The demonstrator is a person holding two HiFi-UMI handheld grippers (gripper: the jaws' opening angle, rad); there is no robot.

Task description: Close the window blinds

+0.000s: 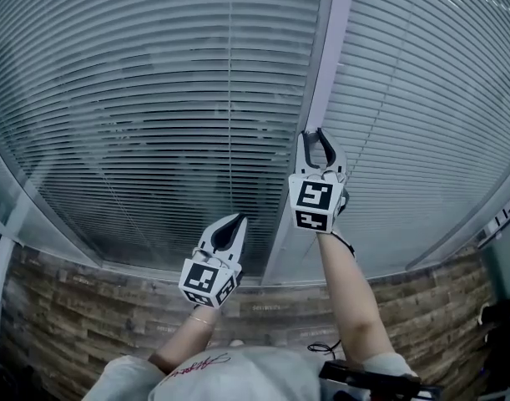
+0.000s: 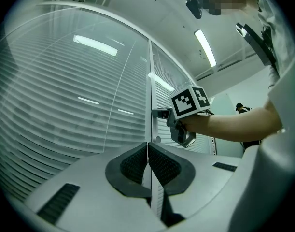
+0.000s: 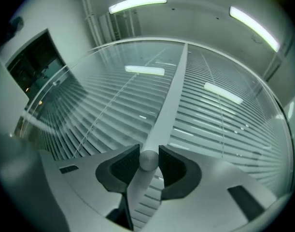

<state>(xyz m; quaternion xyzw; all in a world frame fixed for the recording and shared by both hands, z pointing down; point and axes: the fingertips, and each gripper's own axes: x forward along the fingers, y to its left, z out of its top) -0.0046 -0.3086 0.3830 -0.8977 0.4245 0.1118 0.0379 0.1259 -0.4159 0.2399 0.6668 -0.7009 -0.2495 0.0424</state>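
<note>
Behind the big glass panes hang the window blinds (image 1: 154,98). They fill most of the head view, with many thin slats lying side by side. On the left pane, dark gaps show between the slats in the middle part. On the right pane, the slats look paler and more even.

Below the glass runs a low wall (image 1: 88,307) with a wood-plank look.

Between the two panes stands a pale post (image 1: 325,48). It goes from the low wall up to the top of the view.

The person's right arm (image 1: 348,291) reaches up along this post. The right claw (image 1: 318,136) is held against the post, pointing at it. Its two dark pads press on a small round silver knob (image 3: 148,159) from both sides. The knob sticks out from the post, so that is where the blinds are worked.

The left claw (image 1: 236,220) is lower down and a little to the left, near the bottom of the left pane. Its two sides are pressed together with nothing between them, and it touches nothing.
</note>
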